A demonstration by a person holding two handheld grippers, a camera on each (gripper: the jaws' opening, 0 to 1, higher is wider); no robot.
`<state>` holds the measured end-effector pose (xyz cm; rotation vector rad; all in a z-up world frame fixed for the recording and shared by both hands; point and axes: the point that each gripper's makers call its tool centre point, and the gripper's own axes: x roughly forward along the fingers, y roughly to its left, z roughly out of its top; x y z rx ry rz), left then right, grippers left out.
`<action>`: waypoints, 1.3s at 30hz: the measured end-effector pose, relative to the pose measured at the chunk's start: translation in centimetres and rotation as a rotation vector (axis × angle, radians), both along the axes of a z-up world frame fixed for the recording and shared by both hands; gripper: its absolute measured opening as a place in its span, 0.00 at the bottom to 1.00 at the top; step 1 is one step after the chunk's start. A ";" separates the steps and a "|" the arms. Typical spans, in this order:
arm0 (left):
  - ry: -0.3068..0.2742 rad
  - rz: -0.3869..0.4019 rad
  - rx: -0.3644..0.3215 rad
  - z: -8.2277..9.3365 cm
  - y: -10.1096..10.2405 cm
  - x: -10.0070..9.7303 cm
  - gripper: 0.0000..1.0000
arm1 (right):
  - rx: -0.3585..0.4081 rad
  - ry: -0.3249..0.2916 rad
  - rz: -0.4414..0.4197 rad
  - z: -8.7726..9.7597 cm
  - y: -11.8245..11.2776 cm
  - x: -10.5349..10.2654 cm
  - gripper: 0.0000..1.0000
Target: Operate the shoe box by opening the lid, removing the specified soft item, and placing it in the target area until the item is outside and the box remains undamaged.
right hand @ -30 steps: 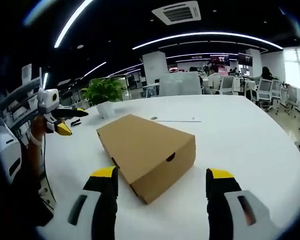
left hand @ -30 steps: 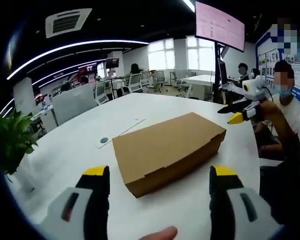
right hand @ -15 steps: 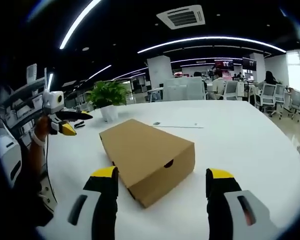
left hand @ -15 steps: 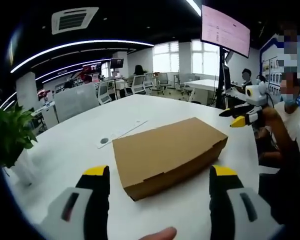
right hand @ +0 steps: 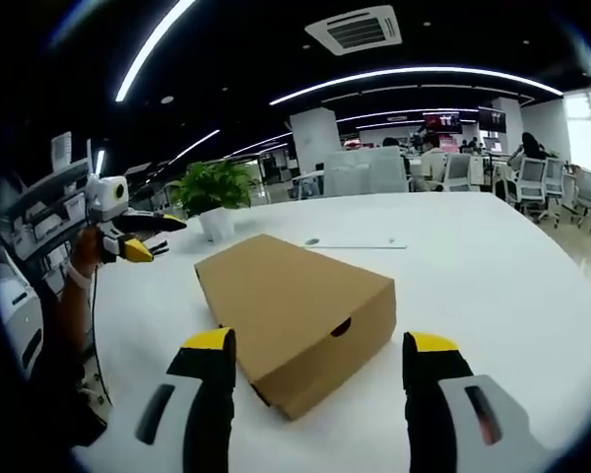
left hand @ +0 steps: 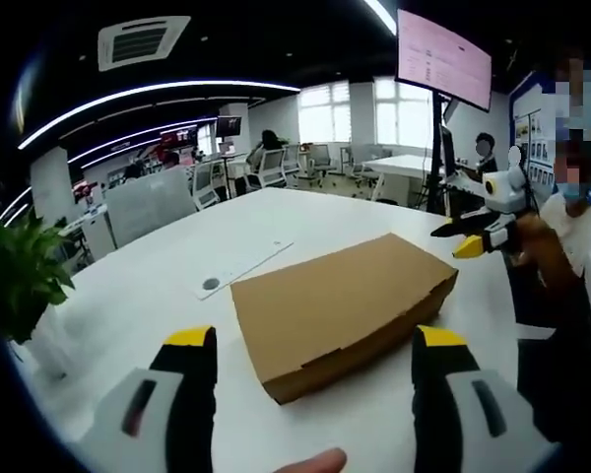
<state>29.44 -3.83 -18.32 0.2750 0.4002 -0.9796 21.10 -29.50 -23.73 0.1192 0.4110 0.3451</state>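
Setting: an open-plan office is seen, with a broad white round table [left hand: 167, 286] in front.
Box: a plain brown cardboard shoe box [left hand: 345, 301] is laid flat mid-table, lid shut; contents cannot be told.
Left gripper [left hand: 315, 340]: yellow-tipped jaws are held wide apart, nothing between them, short of the box.
Right gripper [right hand: 315, 342]: jaws are likewise spread and empty, the box's near corner just beyond them.
Background: a green potted plant [right hand: 211, 192] is set at the table's far edge.
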 end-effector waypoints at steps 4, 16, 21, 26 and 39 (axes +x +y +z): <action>-0.011 -0.007 0.000 0.4 -0.2 0.5 0.83 | 0.010 0.018 -0.002 -0.4 0.1 0.1 0.70; -0.003 -0.040 -0.010 0.1 -1.7 1.7 0.83 | 0.026 0.051 -0.023 -1.4 -0.4 0.9 0.68; -0.009 -0.048 -0.002 0.0 -2.0 2.0 0.83 | 0.051 0.052 -0.033 -1.5 -0.6 1.3 0.68; -0.003 -0.050 0.000 -0.3 -2.2 2.1 0.83 | 0.082 0.057 -0.041 -1.7 -0.5 1.6 0.67; 0.012 -0.052 0.006 -0.7 -2.4 2.3 0.83 | 0.110 0.067 -0.077 -2.5 -1.1 2.2 0.66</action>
